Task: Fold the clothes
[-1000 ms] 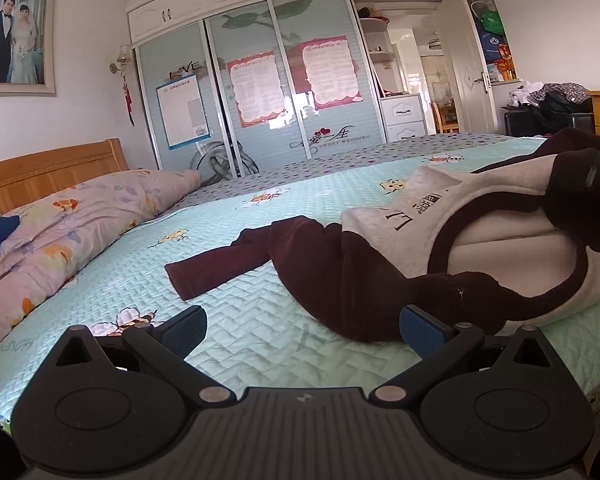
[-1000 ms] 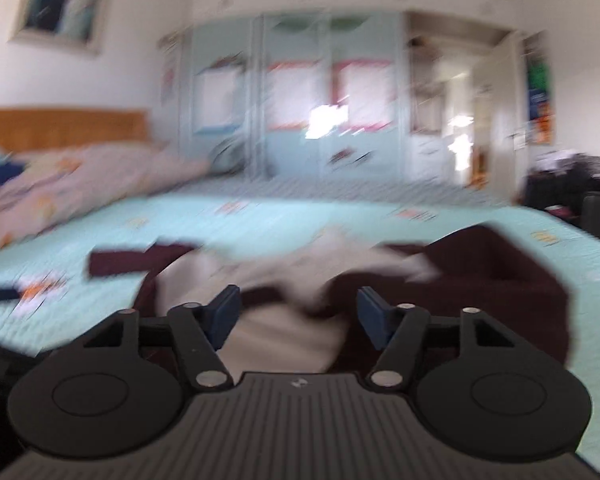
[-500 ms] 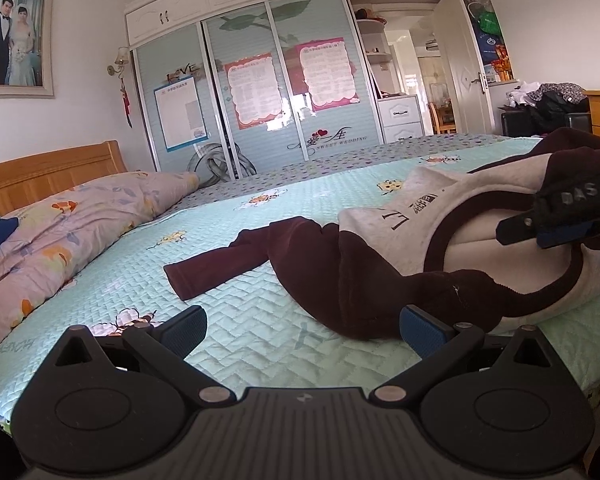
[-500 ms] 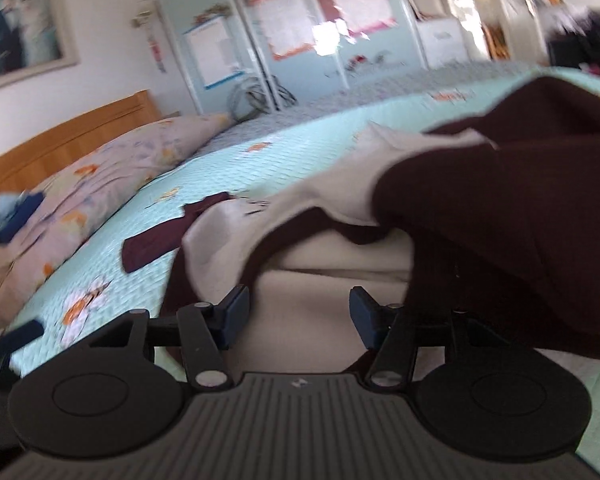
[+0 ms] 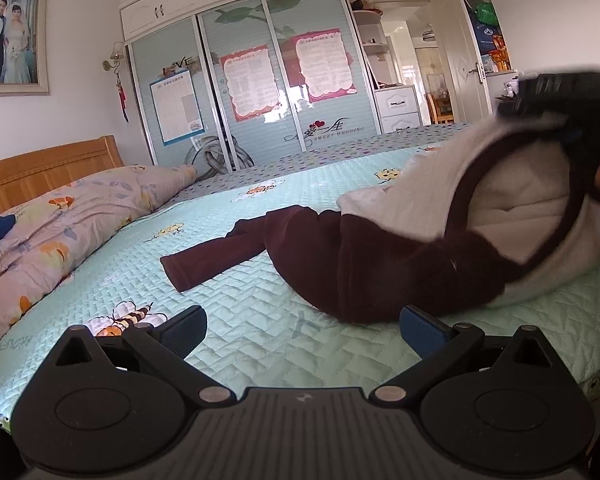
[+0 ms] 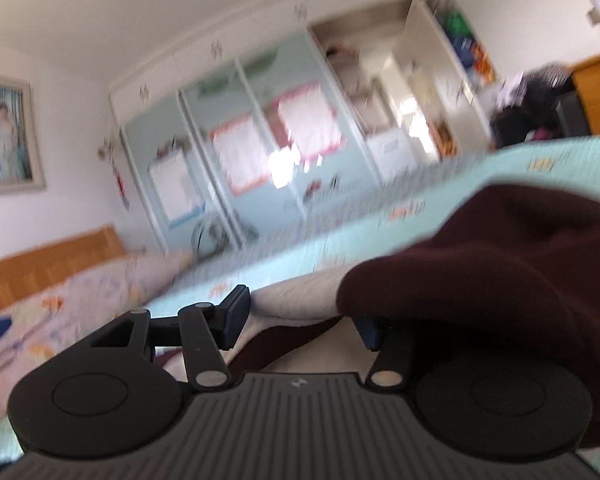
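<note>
A maroon and cream sweatshirt (image 5: pixel 400 264) lies crumpled on the mint quilted bed (image 5: pixel 260 320), one maroon sleeve (image 5: pixel 220 256) stretched out to the left. My left gripper (image 5: pixel 300 330) is open and empty, low over the bed's near edge, just in front of the garment. My right gripper (image 6: pixel 300 320) is open, its jaws set wide, pushed in under the garment; maroon cloth (image 6: pixel 500 280) drapes over its right finger and cream cloth lies between the fingers. In the left wrist view the right gripper (image 5: pixel 560 92) lifts the garment's right part.
A floral duvet and pillow (image 5: pixel 60 232) lie at the bed's left by the wooden headboard (image 5: pixel 40 164). A wardrobe with sliding doors (image 5: pixel 260 92) stands behind the bed. A wooden dresser (image 6: pixel 596 92) and dark clutter stand at the far right.
My right gripper has risen and tilted under the sweatshirt, lifting its right part off the bed. The left gripper has hardly moved and stays open.
</note>
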